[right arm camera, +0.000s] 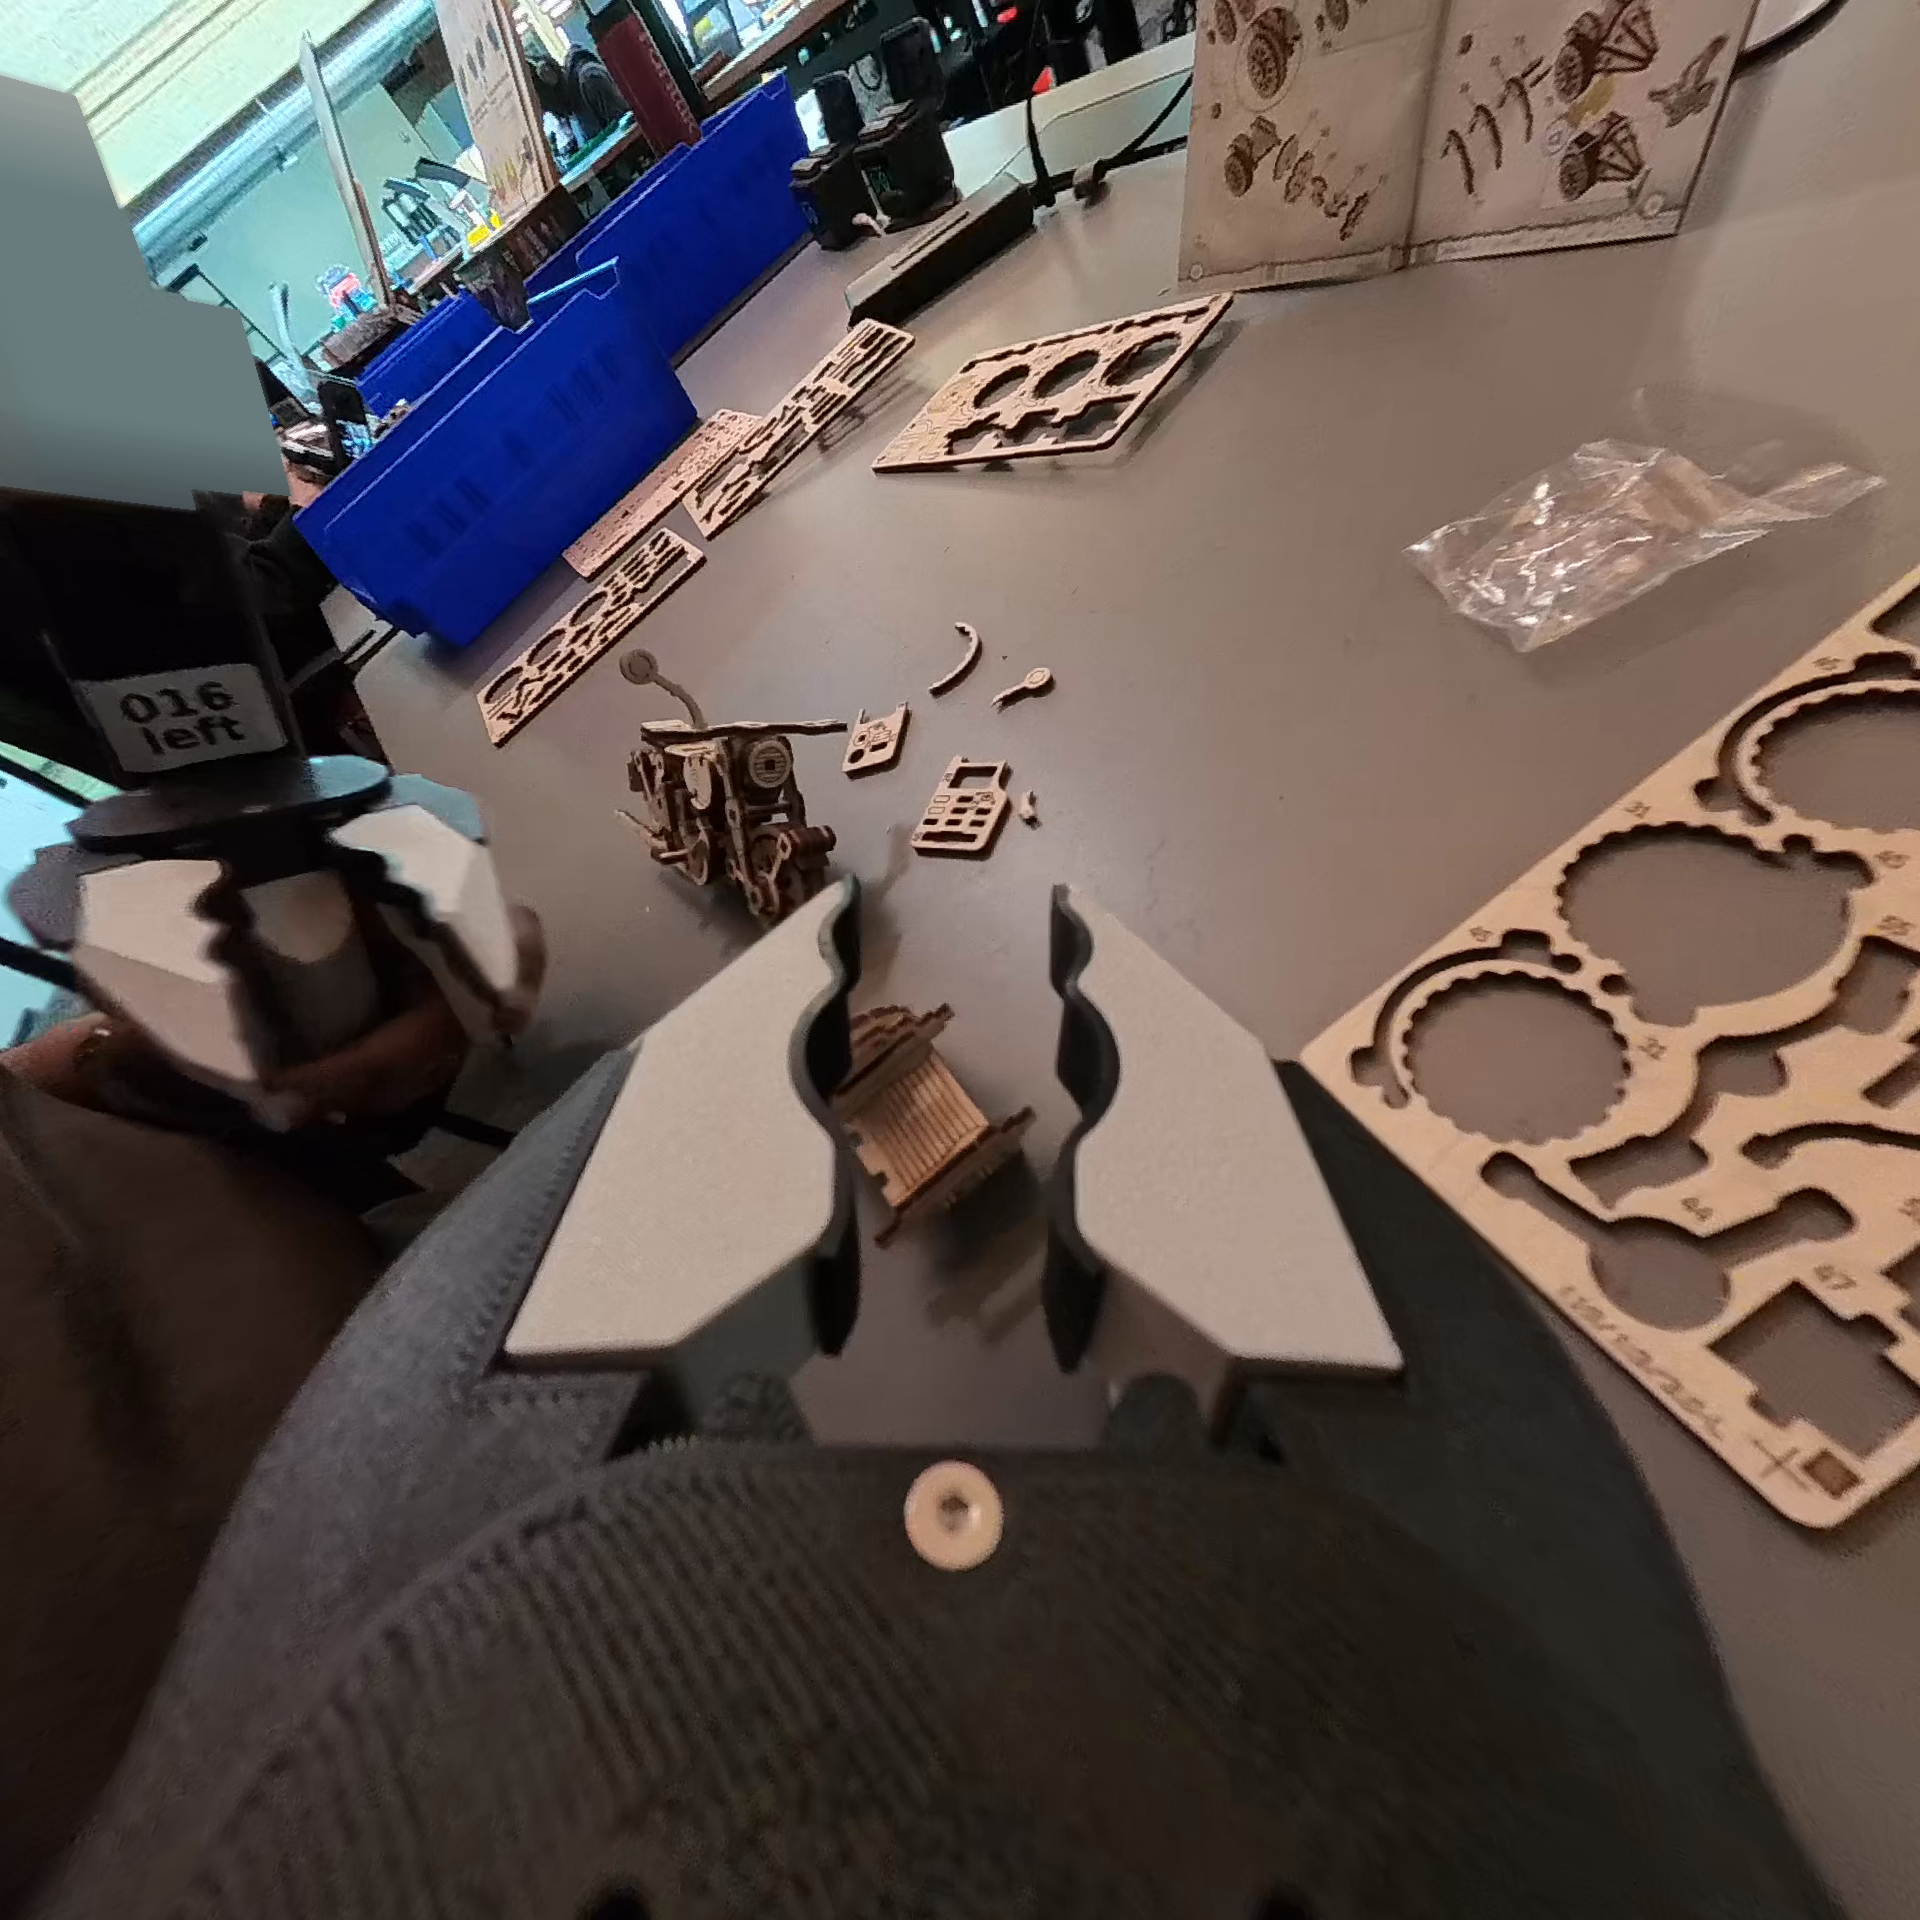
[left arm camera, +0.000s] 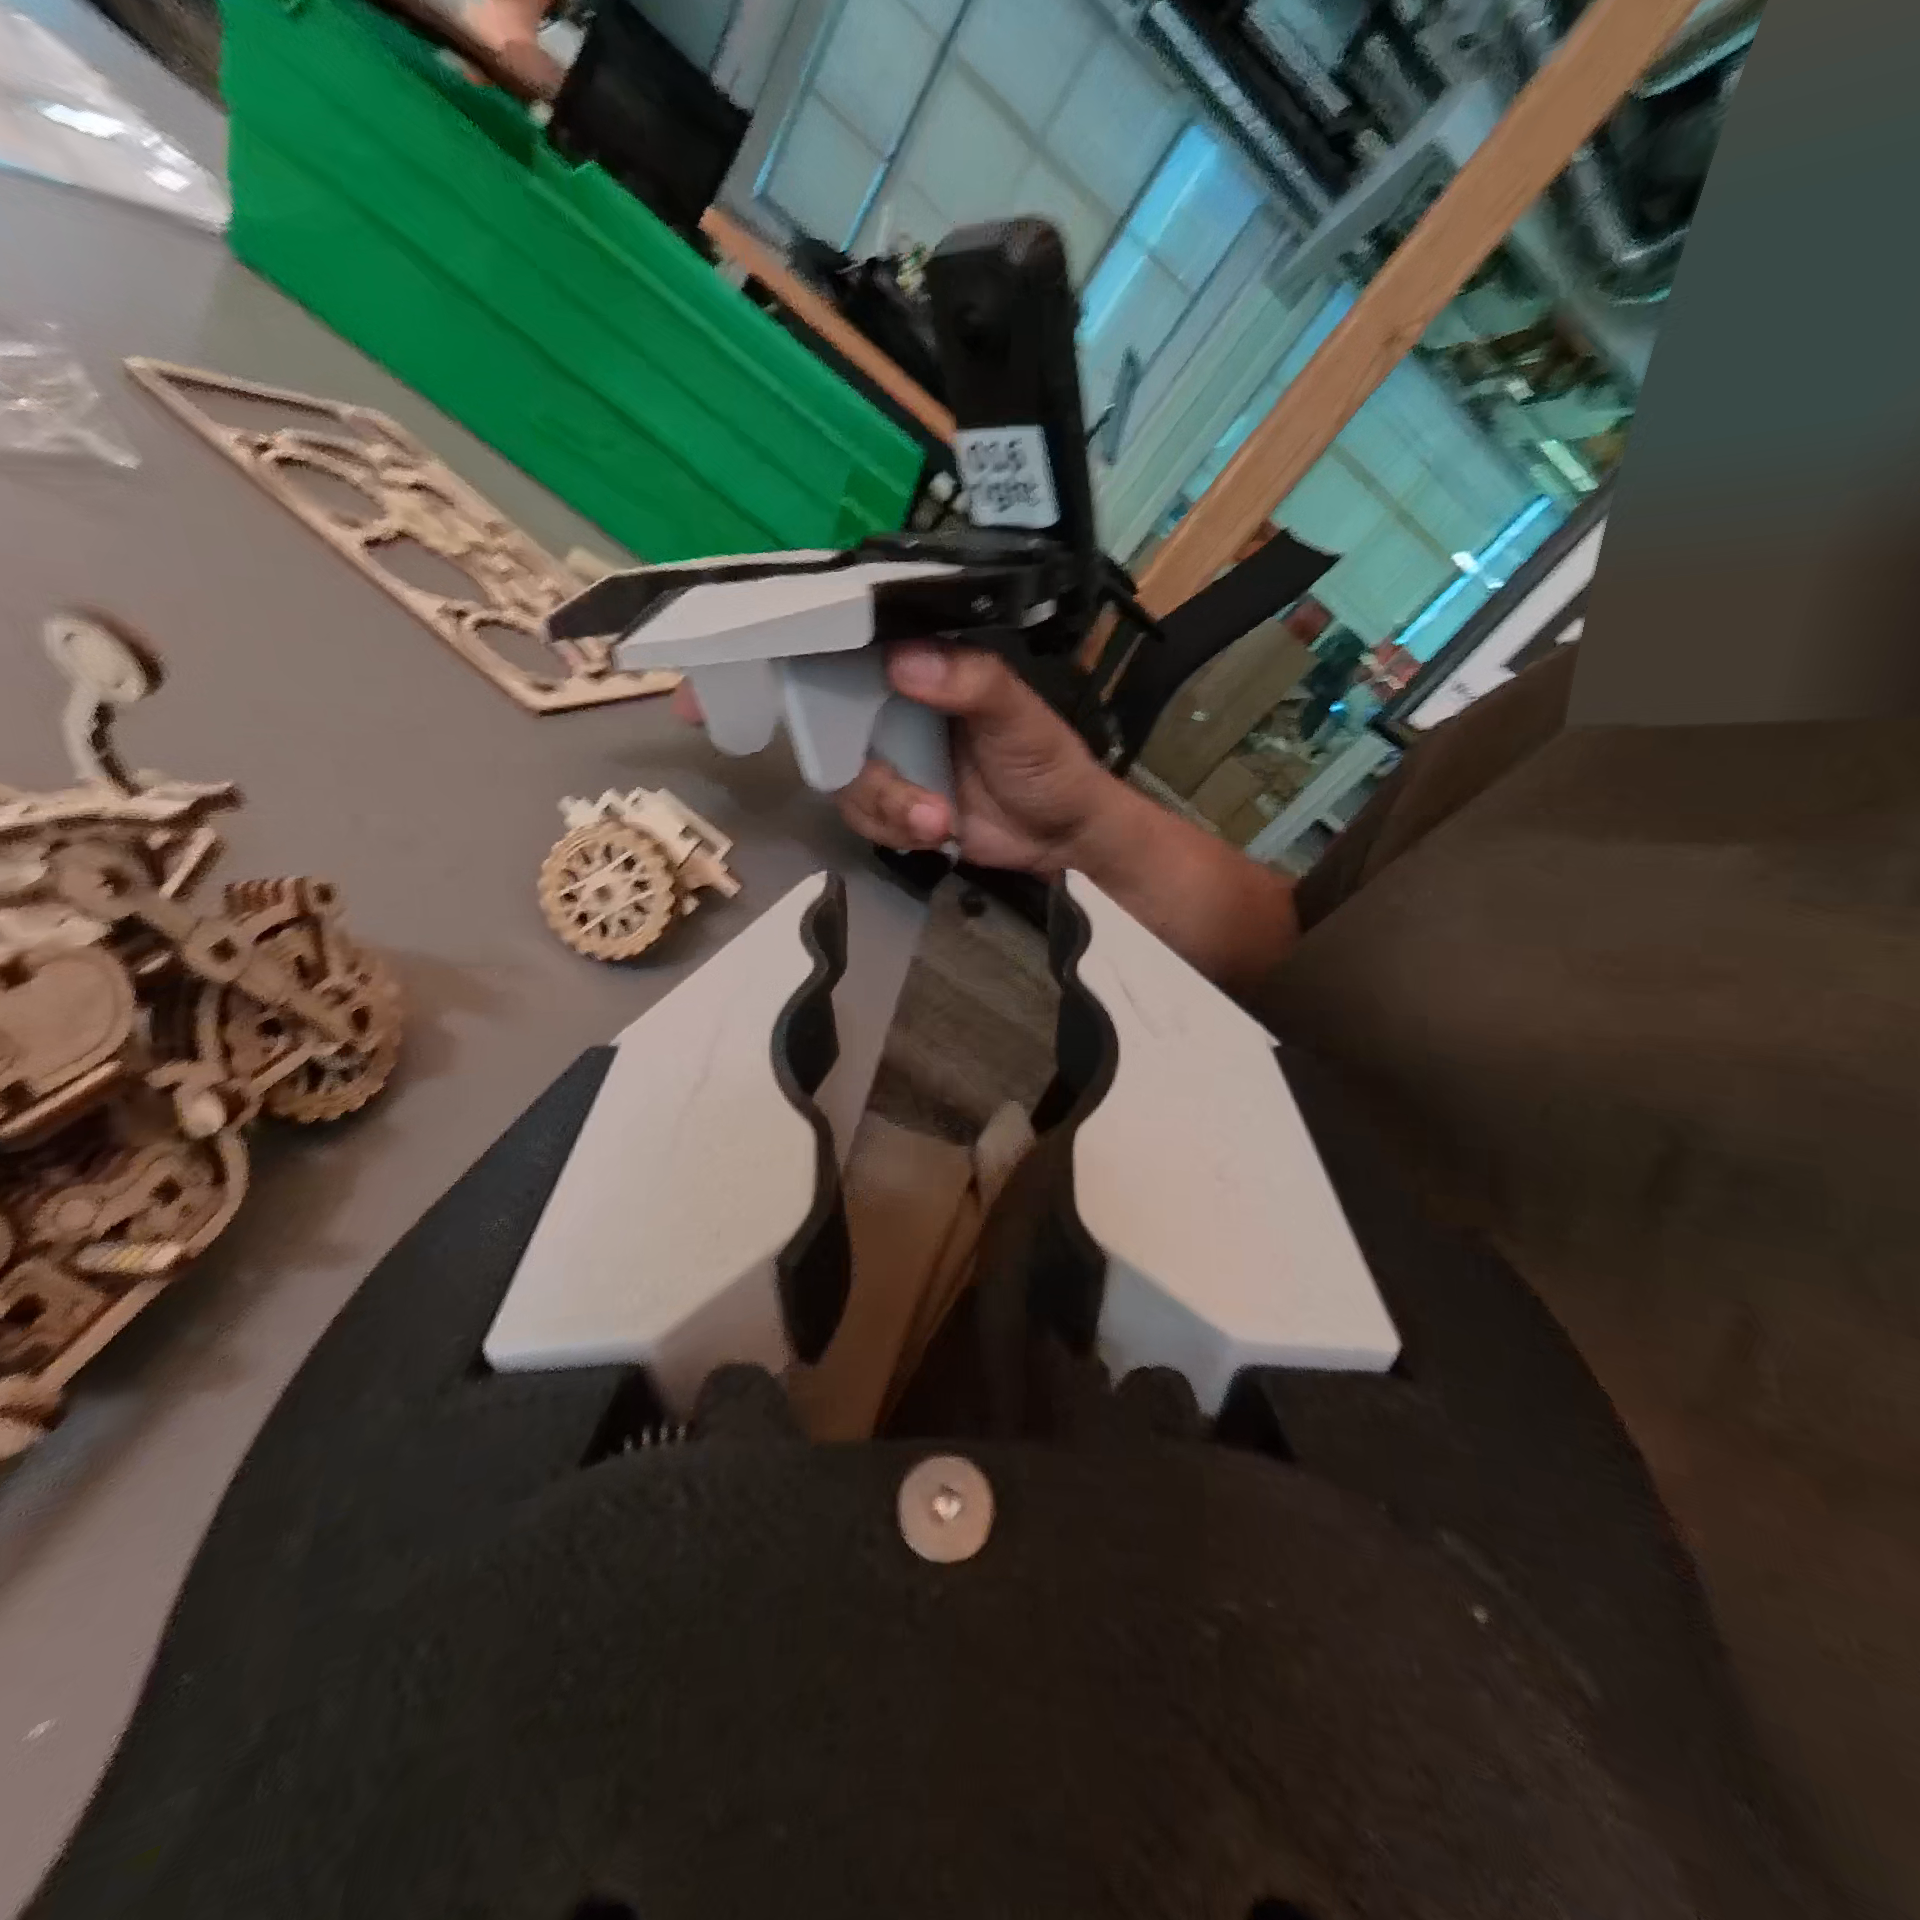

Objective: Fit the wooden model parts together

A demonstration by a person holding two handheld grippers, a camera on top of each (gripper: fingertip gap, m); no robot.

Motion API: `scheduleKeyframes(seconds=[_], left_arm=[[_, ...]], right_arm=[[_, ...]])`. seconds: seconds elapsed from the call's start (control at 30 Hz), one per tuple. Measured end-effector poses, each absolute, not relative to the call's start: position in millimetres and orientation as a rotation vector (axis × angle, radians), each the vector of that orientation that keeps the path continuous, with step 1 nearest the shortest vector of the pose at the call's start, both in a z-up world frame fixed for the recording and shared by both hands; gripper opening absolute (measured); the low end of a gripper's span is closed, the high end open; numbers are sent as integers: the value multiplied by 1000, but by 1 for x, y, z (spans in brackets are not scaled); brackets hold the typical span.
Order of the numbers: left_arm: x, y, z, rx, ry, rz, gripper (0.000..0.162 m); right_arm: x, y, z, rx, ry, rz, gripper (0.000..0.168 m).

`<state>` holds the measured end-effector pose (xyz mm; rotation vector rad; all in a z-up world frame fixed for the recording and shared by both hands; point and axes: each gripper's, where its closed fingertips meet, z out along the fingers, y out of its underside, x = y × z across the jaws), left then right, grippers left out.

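A small wooden wheel sub-assembly (right arm camera: 925,1122) lies on the grey table (right arm camera: 1299,727). In the right wrist view it shows between the fingers of my right gripper (right arm camera: 956,894), which is open. In the left wrist view the right gripper (left arm camera: 592,629) hovers above and behind the wheel piece (left arm camera: 634,873) without touching it. The larger, partly built wooden model (right arm camera: 727,821) stands just beyond; it also shows in the left wrist view (left arm camera: 156,1039). My left gripper (left arm camera: 951,894) is open and empty, held off the table edge at the left (right arm camera: 291,935).
Small loose wooden parts (right arm camera: 961,805) lie past the model. Punched-out wooden sheets lie to the right (right arm camera: 1662,1039) and farther back (right arm camera: 1049,390). A clear plastic bag (right arm camera: 1631,530), an instruction booklet (right arm camera: 1455,135), blue bins (right arm camera: 520,447) and a green bin (left arm camera: 499,270) ring the work area.
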<state>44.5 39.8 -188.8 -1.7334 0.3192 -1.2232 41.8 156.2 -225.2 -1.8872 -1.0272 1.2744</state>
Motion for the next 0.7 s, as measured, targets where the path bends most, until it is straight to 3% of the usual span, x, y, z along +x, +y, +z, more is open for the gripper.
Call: scheduleKeyframes(seconds=[0.1, 0.23, 0.27, 0.37, 0.53, 0.7], left_arm=[[33, 42, -166, -1648, 282, -1244, 35], [-13, 66, -155, -1742, 239, -1122, 13], [-30, 79, -158, -1806, 226, -1033, 14], [-87, 126, -170, -1951, 237, -681, 24], [-168, 206, -230, -2211, 312, -199, 68], [-186, 250, -257, -2275, 272, -135, 71]], right_arm=[[47, 167, -218, -1842, -980, 1242, 33], [49, 169, -204, -1784, -918, 1302, 32], [49, 170, -202, -1777, -915, 1309, 32], [50, 169, -203, -1782, -930, 1303, 32], [49, 167, -205, -1791, -944, 1306, 32], [55, 170, -207, -1806, -928, 1284, 33]])
